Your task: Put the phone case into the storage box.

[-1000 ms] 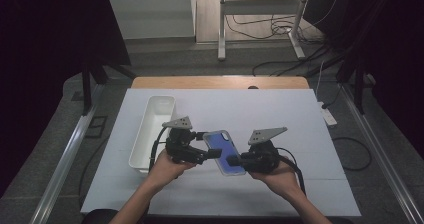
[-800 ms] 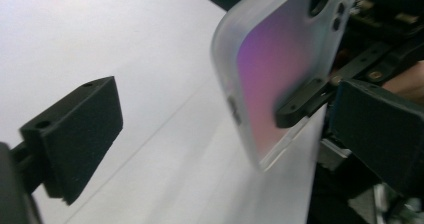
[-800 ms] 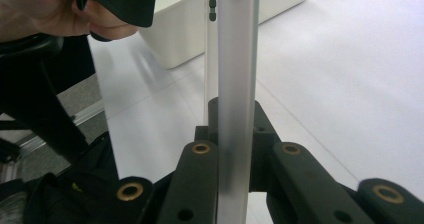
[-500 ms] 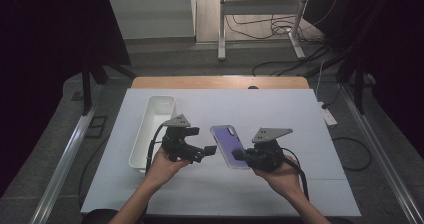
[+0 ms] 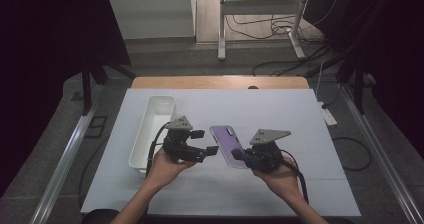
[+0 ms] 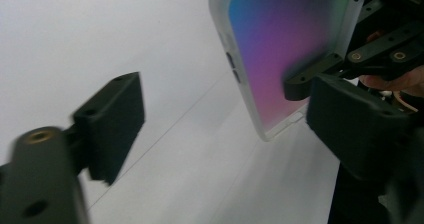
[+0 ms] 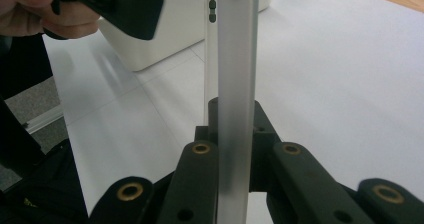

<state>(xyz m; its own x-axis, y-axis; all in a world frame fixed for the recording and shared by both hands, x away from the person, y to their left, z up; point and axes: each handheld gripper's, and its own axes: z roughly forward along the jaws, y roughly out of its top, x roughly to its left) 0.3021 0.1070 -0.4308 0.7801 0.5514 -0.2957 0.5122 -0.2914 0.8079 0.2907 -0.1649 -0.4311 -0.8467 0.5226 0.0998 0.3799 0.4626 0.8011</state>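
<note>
Right tool point(image 5: 239, 155) is clamped on the near end of the phone case point(image 5: 228, 145) (purple-blue back, frosted rim), holding it lifted off the white surface point(image 5: 280, 119), its far end pointing away from the person. In the right gripper view the case point(image 7: 232, 84) stands edge-on between the pressed jaws. Left tool point(image 5: 212, 150) sits just left of the case, released: its jaws have just been closing somewhat, but nothing sits between them, and the left gripper view shows the case point(image 6: 285, 54) off to one side of them, not gripped. White bin point(image 5: 152, 129) lies on the surface left of the left hand point(image 5: 165, 166). Right hand point(image 5: 280, 176) holds its tool near the surface's middle.
</note>
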